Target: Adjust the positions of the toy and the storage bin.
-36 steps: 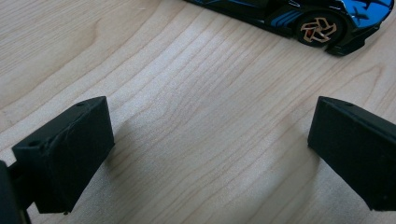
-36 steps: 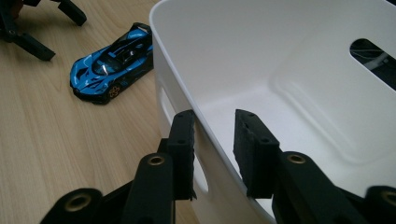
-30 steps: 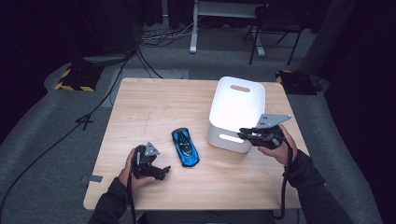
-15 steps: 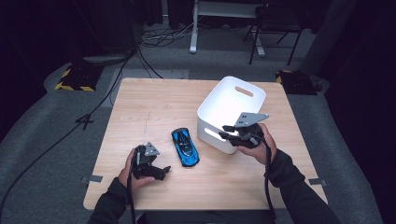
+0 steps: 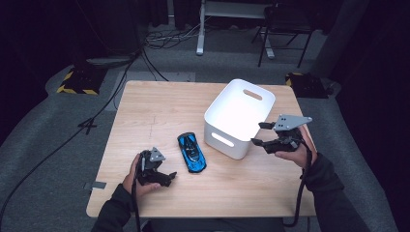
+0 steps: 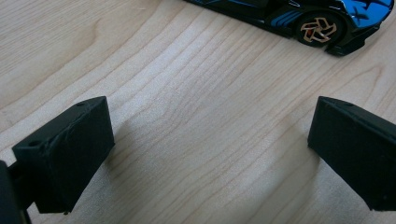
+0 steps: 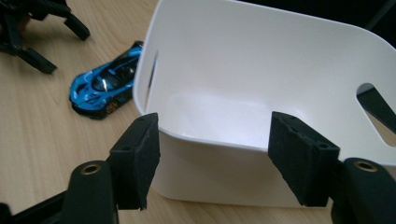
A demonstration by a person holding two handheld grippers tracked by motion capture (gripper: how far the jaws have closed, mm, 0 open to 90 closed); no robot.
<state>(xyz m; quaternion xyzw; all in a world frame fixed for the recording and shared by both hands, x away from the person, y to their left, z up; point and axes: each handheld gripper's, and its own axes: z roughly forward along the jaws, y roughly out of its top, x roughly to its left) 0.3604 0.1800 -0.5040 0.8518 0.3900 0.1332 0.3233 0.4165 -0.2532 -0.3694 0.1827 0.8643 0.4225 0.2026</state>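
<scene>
Right tongs (image 5: 258,134) level beside white bin (image 5: 240,116), just parted, nothing between; left tongs (image 5: 167,177) released.

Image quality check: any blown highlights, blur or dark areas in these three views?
High view: bin interior overexposed to flat white, surroundings beyond the table nearly black. Left gripper view: wood grain sharp, soft shadows beside the jaws, car cut off by the top edge. Right gripper view: bin bright but with shading, the jaws slightly soft.

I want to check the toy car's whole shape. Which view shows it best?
The high view: the whole car from above, beside the bin. The right gripper view shows it smaller, partly behind the bin's wall; the left gripper view shows one wheel and lower side.
</scene>
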